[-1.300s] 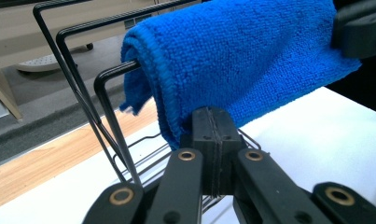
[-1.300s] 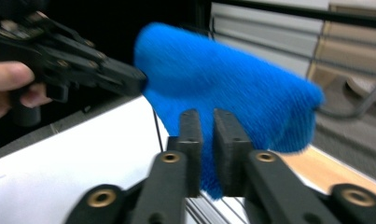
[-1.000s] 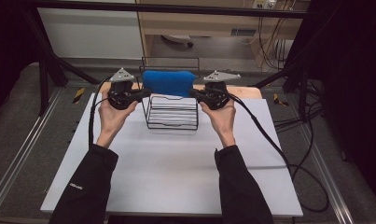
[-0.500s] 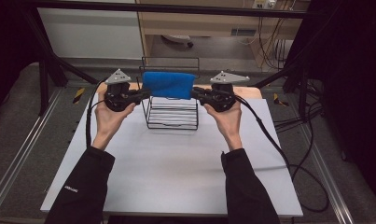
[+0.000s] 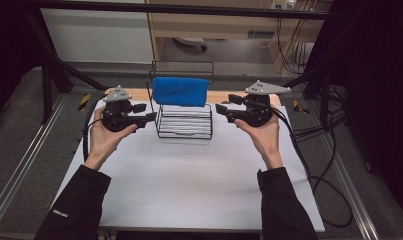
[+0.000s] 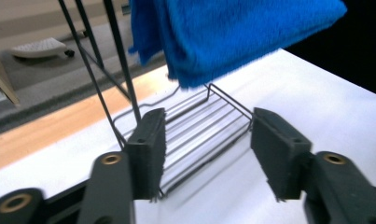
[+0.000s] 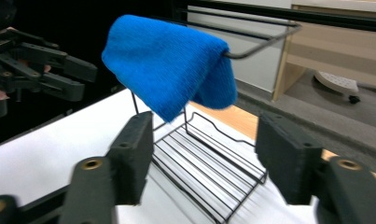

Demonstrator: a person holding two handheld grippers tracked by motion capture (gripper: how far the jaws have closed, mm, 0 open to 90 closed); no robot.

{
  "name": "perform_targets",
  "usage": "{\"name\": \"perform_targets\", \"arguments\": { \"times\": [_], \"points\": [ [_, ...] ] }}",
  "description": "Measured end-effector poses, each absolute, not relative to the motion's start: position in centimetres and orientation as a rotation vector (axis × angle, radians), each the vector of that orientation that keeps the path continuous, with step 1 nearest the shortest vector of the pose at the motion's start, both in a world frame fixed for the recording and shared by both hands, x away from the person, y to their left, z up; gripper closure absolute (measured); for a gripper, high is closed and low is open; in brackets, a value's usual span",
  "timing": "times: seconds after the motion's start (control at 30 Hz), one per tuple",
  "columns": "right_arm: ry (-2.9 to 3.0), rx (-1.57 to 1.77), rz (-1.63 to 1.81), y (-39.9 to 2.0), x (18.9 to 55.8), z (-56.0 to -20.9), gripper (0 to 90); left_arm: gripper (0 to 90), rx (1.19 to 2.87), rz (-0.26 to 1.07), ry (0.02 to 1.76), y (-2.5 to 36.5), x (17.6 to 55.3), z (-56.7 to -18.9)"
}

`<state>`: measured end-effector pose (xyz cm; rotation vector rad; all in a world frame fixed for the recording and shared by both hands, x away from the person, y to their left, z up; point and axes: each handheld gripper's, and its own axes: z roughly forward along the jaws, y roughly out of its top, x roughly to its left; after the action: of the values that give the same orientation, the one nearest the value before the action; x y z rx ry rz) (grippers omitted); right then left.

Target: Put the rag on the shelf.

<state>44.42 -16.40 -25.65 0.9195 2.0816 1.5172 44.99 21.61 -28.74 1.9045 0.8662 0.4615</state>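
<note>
Blue towel (image 5: 181, 91) hangs folded over the top bar of the black wire rack (image 5: 185, 121), which stands at the far side of the white worktop (image 5: 189, 185). The hanging step looks done. The left gripper (image 5: 150, 116) sits just left of the rack and the right gripper (image 5: 220, 108) just right of it. Both have just been opening their fingers, and now the fingers (image 6: 148, 149) are spread apart with nothing between them. In the right gripper view the towel (image 7: 169, 60) drapes over the bar, and the fingers (image 7: 132, 154) are apart from it.

Next, I think the hands should pull back toward the person, slowly, so they do not bump the rack or tug the towel off. Dark cables (image 5: 314, 145) lie at the right side of the worktop. Nothing stands between the hands and the person.
</note>
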Motion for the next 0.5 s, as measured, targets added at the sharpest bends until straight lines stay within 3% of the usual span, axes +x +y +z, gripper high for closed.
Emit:
{"name": "perform_targets", "arguments": {
  "times": [0.2,0.5],
  "points": [
    [2.085,0.969,1.518,-17.8,43.6,-26.5,21.4,31.3,1.927,0.443,0.885,22.6,44.0,-30.3],
    [2.116,1.016,1.486,-19.6,42.2,-29.6,10.5,14.3,1.997,0.463,0.901,23.7,42.1,-33.4]
  ]
}}
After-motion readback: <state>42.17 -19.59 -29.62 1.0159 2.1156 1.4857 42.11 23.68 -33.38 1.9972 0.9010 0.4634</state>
